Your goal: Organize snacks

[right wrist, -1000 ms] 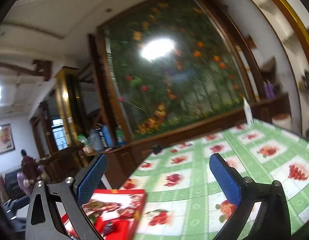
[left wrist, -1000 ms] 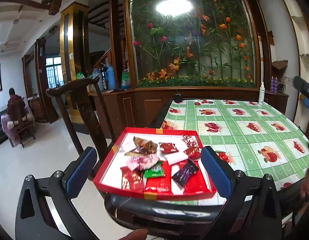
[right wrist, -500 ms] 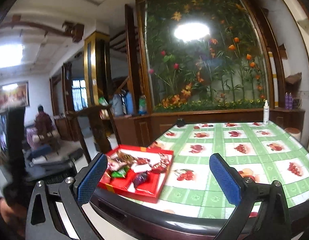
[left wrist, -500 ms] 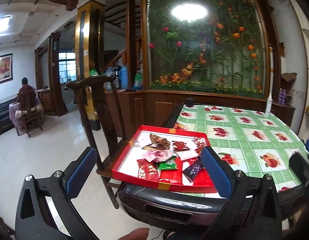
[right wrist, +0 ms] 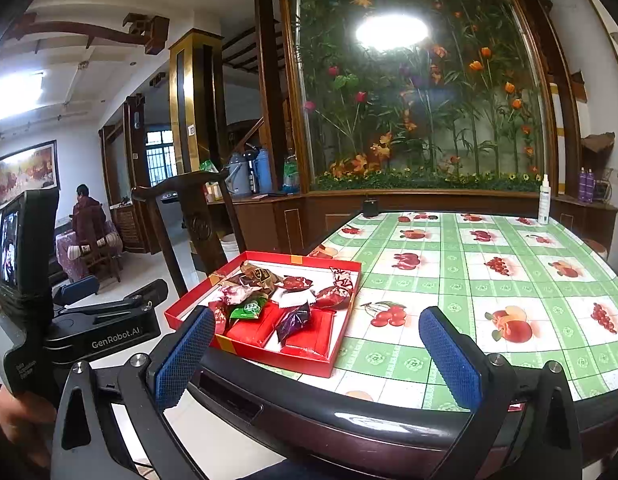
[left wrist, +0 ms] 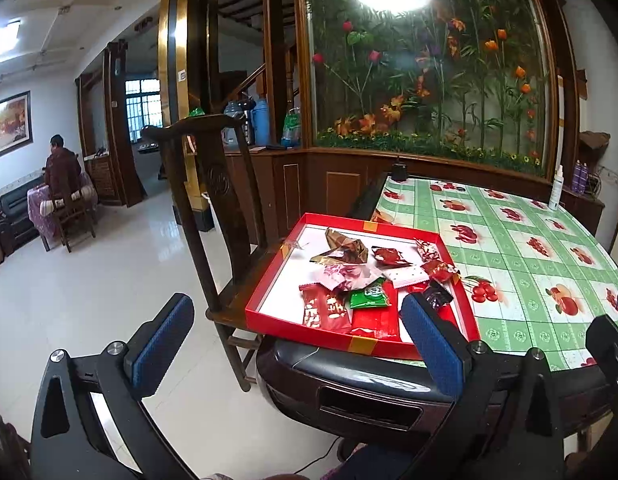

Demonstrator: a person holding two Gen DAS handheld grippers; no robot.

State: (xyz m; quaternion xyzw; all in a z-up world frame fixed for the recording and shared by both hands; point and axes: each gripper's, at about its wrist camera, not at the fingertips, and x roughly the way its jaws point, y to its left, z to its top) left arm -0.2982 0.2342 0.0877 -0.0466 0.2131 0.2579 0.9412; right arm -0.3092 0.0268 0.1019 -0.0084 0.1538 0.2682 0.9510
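Wrapped snacks (left wrist: pixel 357 280) lie jumbled in the red tray (left wrist: pixel 269 276).

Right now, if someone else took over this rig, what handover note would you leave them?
Left gripper: open, empty, short of the table.
Right gripper: open, empty, also held back.
Red tray sits at the near left corner of the table, partly past its edge; the wrapped snacks, including a green packet, lie in a loose pile inside.
Done: nothing sorted.
Left: all the organizing.
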